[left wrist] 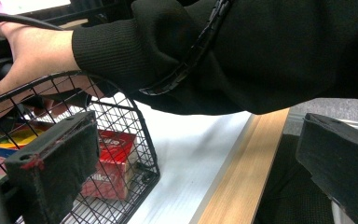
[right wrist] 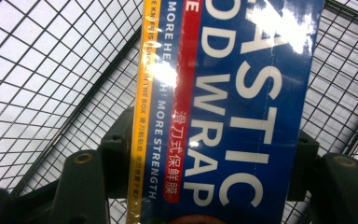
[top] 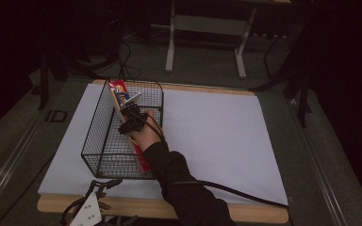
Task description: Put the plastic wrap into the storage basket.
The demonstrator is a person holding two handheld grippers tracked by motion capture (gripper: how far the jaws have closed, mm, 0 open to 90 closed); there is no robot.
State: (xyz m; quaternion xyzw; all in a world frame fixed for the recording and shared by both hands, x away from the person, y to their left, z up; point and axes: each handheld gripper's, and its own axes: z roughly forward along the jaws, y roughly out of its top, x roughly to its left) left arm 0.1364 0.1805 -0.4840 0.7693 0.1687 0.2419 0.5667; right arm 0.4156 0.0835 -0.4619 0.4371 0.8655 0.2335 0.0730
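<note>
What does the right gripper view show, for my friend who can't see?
A long blue plastic wrap box sits between the right gripper's two black jaws, which close on its sides. Behind it is a black wire basket over white paper.

A white sheet (top: 217, 136) covers the wood-edged counter (top: 259, 214), while grey metal frame legs (top: 170, 42) stand on the floor beyond its far edge.

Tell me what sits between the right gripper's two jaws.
In the right gripper view, the plastic wrap box lies between the jaws of the right gripper, with the wire basket mesh behind it. In the high view that gripper reaches into the basket.
</note>
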